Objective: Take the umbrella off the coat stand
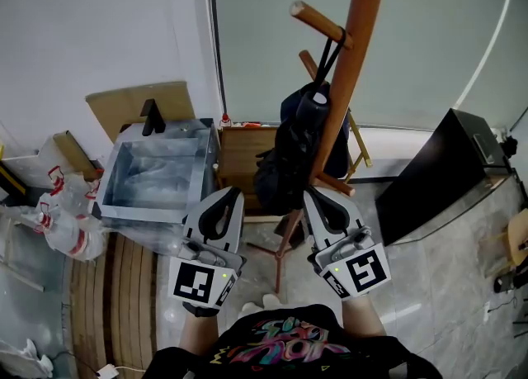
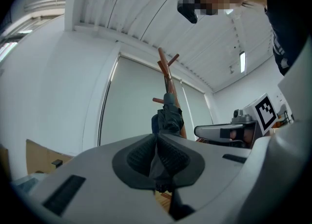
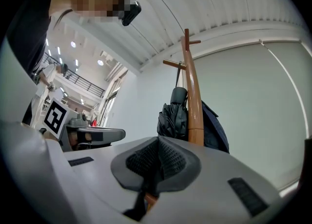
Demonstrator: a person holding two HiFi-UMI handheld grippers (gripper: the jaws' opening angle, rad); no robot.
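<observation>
Umbrella (image 1: pixel 304 125) hangs from coat stand (image 1: pixel 360 30); left tool (image 1: pixel 233 193) and right tool (image 1: pixel 311 195) both pressed together.

Materials I see from here
The coat stand (image 1: pixel 356 47) is smooth varnished wood, the umbrella (image 1: pixel 285 158) matt dark cloth, my left gripper (image 1: pixel 228 194) and right gripper (image 1: pixel 317 196) matt grey plastic, the box (image 1: pixel 153 172) dull brushed metal.

The floor (image 1: pixel 462 286) carries the coat stand (image 1: pixel 360 39), a metal box (image 1: pixel 140 210) to its left and a black board (image 1: pixel 437 175) to its right.
</observation>
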